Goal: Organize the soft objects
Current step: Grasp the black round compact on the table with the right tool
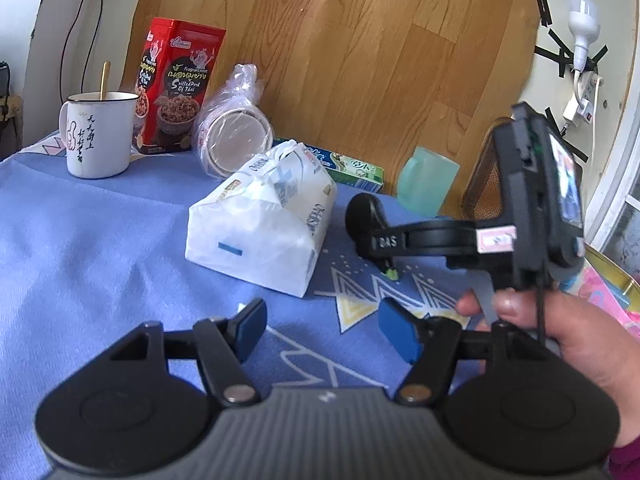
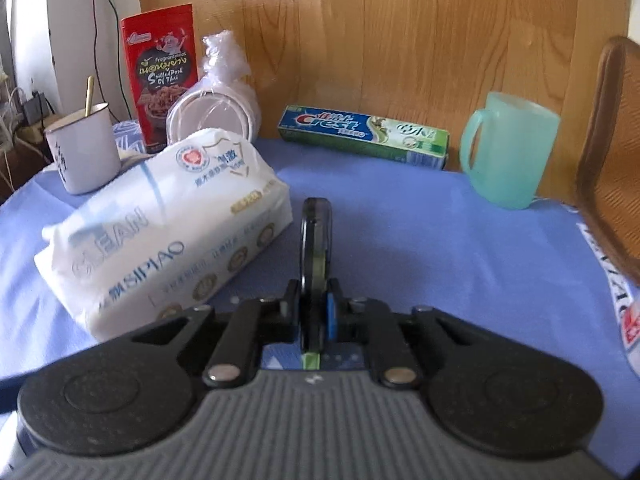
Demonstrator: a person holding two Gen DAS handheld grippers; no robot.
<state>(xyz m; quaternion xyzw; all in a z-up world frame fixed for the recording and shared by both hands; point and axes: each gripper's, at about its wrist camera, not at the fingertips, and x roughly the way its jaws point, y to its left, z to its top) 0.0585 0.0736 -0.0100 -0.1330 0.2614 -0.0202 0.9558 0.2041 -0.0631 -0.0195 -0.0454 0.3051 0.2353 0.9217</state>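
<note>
A white soft tissue pack [image 1: 260, 216] lies on the blue tablecloth [image 1: 80, 240]; it also shows in the right wrist view [image 2: 168, 232], at left. My left gripper [image 1: 322, 330] is open and empty, its blue pads [image 1: 400, 334] just short of the pack. My right gripper [image 2: 316, 312] is shut on a thin black round-ended tool [image 2: 316, 232] with a green tip, held edge-on above the cloth to the right of the pack. In the left wrist view this tool [image 1: 366, 216] and the right gripper's body [image 1: 536, 200] sit right of the pack, held by a hand [image 1: 560, 332].
At the back stand a white enamel mug [image 1: 98, 136] with a stick, a red snack box [image 1: 176, 88], bagged plastic bowls [image 1: 232, 136], a Crest toothpaste box [image 2: 366, 136] and a green plastic cup [image 2: 508, 152]. A wooden board [image 1: 360, 40] closes the back. A woven chair [image 2: 612, 152] stands right.
</note>
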